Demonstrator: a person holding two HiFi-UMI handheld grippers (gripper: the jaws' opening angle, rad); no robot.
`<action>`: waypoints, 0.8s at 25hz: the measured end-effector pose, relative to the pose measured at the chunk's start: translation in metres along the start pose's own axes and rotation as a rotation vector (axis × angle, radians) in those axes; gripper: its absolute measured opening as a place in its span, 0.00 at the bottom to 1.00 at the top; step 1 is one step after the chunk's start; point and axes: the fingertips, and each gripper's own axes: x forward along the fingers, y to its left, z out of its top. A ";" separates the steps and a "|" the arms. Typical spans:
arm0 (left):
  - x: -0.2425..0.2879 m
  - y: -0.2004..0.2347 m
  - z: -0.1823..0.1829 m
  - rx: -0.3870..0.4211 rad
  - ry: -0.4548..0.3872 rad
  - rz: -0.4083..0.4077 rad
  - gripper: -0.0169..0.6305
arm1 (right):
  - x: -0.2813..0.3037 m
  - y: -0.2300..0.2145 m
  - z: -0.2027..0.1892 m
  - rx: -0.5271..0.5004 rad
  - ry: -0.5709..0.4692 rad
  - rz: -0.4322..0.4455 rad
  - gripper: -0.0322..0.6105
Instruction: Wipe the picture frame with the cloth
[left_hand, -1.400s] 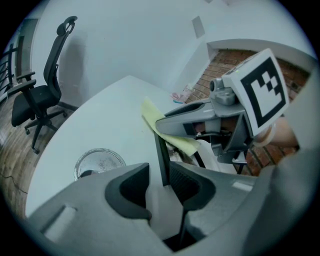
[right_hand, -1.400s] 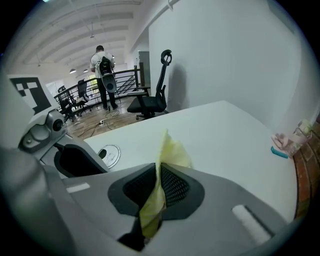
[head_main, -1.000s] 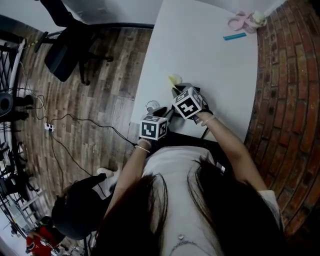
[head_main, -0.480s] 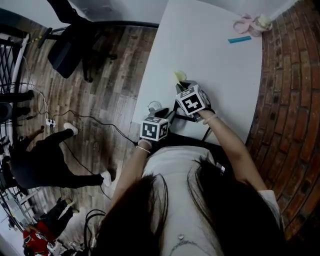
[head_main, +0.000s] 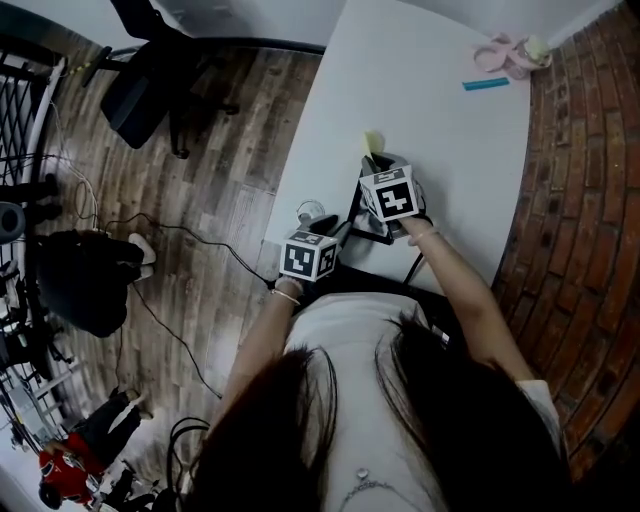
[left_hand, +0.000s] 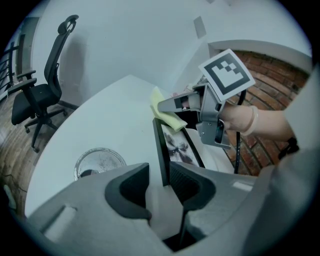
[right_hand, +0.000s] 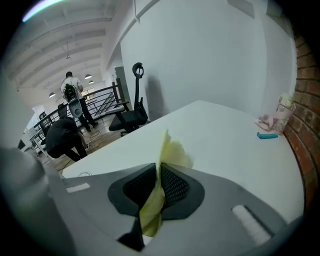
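The black picture frame (left_hand: 176, 148) stands on edge near the front of the white worktop (left_hand: 110, 115), its printed face turned toward my right side. The fingers of my left gripper (left_hand: 159, 185) are closed narrowly on its near rim. That pinch, as I judge it, keeps the frame steady and off its back so the glass can be reached.

At the frame's far upper corner, the folded yellow cloth (left_hand: 165, 112) appears to meet the rim. It is clamped between the closed fingers of my right gripper (right_hand: 157, 187), with a loose tuft standing out past the tips. Holding the cloth by its fold leaves that soft end free to rub, so the wiping looks under way at the top edge, with the face below not yet covered by the cloth.

Just left of the frame sits a round glass dish (left_hand: 99, 162), apart from both grippers. At the worktop's far corner, well away by the brick wall (right_hand: 300, 125), lie a blue strip (right_hand: 267, 135) and a pink bundle (right_hand: 272, 120).
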 end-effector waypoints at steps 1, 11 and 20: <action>0.000 0.000 0.000 0.000 -0.001 0.000 0.23 | -0.002 0.001 0.002 0.001 -0.010 0.000 0.11; -0.003 0.004 -0.001 -0.003 -0.015 0.007 0.23 | -0.032 -0.002 0.004 0.021 -0.083 -0.041 0.11; -0.001 0.006 -0.001 0.022 -0.029 0.022 0.23 | -0.068 -0.012 -0.027 0.090 -0.108 -0.120 0.11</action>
